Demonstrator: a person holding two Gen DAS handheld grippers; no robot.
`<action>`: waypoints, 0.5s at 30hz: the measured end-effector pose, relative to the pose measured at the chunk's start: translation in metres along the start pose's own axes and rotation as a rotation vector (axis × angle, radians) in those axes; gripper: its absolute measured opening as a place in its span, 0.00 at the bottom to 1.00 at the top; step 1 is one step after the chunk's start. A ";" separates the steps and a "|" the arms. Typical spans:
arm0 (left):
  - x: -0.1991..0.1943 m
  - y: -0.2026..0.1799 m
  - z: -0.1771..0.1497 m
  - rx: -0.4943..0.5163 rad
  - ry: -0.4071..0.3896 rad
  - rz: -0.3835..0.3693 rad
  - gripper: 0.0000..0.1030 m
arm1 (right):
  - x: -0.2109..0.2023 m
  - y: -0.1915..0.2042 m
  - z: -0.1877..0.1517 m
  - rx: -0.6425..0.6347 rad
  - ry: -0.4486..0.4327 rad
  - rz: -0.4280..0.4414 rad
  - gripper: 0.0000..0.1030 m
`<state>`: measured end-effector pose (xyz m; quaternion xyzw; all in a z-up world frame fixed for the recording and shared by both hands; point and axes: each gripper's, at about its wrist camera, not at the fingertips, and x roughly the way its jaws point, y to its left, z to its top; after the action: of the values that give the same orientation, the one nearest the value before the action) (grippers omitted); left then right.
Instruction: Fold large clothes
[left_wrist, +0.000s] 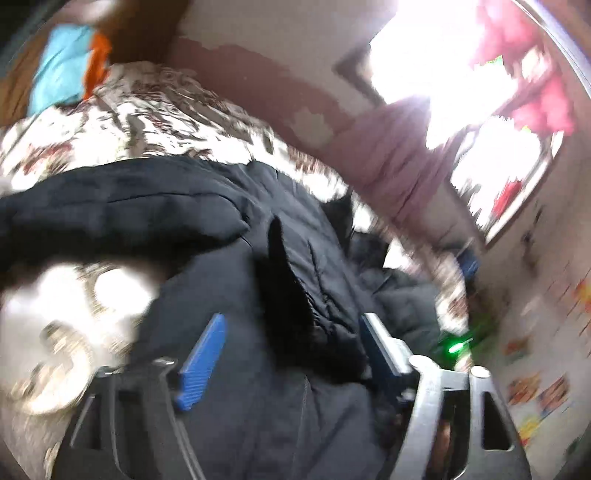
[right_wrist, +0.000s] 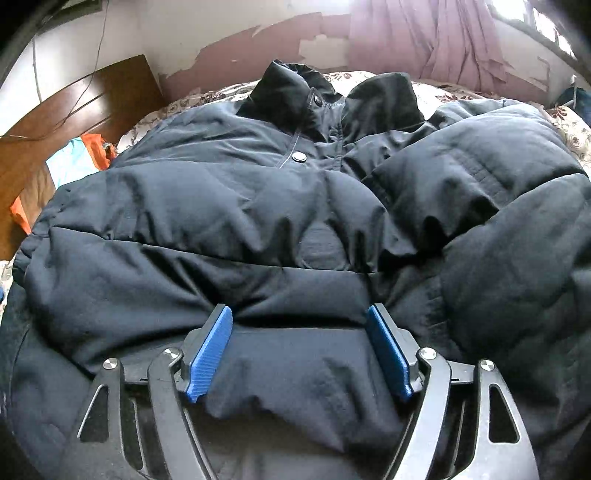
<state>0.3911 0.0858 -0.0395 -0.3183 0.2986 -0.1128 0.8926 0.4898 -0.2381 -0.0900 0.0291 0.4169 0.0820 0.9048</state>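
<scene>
While dark puffer jacket (right_wrist: 258, 206) lies spread on floral bed cover (left_wrist: 147, 110) | L tongs (left_wrist: 291, 332) wide, over jacket, nothing gripped | R tongs (right_wrist: 299, 321) wide, jacket fold btwn pads, unpinched

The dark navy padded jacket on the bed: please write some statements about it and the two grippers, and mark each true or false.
1. The dark navy padded jacket lies on a floral bedspread. True.
2. The jacket's collar points away from the right gripper. True.
3. The right gripper is shut tight. False: its blue pads stand apart over the fabric.
4. The left gripper holds an orange cloth. False: its jaws are open over the jacket.
5. A purple curtain hangs behind the bed. True.
</scene>
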 end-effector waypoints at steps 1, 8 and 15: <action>-0.016 0.009 -0.003 -0.029 -0.037 -0.011 0.89 | 0.000 0.002 0.000 -0.003 0.001 -0.008 0.70; -0.082 0.109 -0.006 -0.223 -0.149 0.057 0.96 | -0.007 0.012 0.002 -0.023 0.027 -0.114 0.76; -0.088 0.206 0.012 -0.571 -0.168 0.048 0.96 | -0.036 0.036 0.018 0.090 -0.014 -0.140 0.83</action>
<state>0.3307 0.2859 -0.1222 -0.5576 0.2510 0.0238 0.7909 0.4766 -0.2088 -0.0470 0.0411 0.4150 -0.0004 0.9089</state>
